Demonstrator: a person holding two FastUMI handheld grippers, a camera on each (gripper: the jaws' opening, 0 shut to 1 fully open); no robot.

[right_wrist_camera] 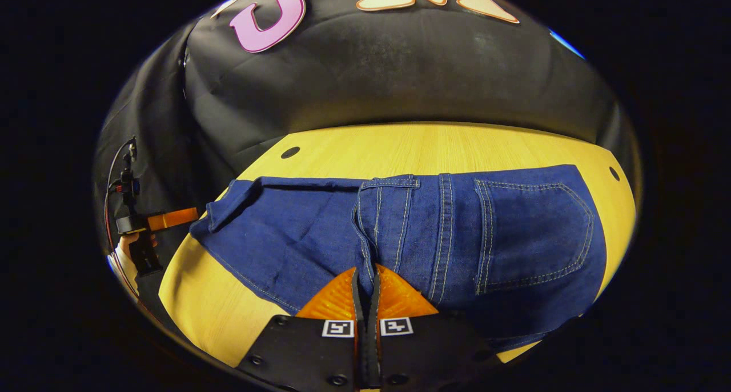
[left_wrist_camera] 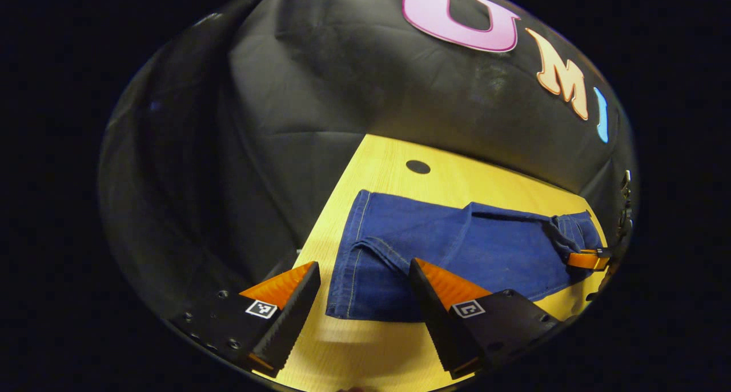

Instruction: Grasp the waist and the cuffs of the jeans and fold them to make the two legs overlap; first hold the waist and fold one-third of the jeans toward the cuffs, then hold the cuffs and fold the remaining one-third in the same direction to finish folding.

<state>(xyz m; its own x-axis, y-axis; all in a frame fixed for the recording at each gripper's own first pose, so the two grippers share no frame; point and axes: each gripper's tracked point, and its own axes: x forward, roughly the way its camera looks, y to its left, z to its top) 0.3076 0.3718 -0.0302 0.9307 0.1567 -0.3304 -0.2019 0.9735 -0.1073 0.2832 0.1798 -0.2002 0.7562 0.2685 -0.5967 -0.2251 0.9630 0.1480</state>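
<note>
Presently: jeans (right_wrist_camera: 400, 226) laid flat on table (right_wrist_camera: 434, 143), waist pinched between closed right gripper (right_wrist_camera: 365, 292), left gripper (left_wrist_camera: 365, 300) held apart over cuffs (left_wrist_camera: 348, 289); cuffs are best clamped before both ends are lifted together.

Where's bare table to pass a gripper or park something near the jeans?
Free: the strip of table between the jeans and the booth wall, and the near-edge wood by the cuffs under the left gripper, jaws open. Crowded: the waist end, where the right gripper is shut on denim.
</note>
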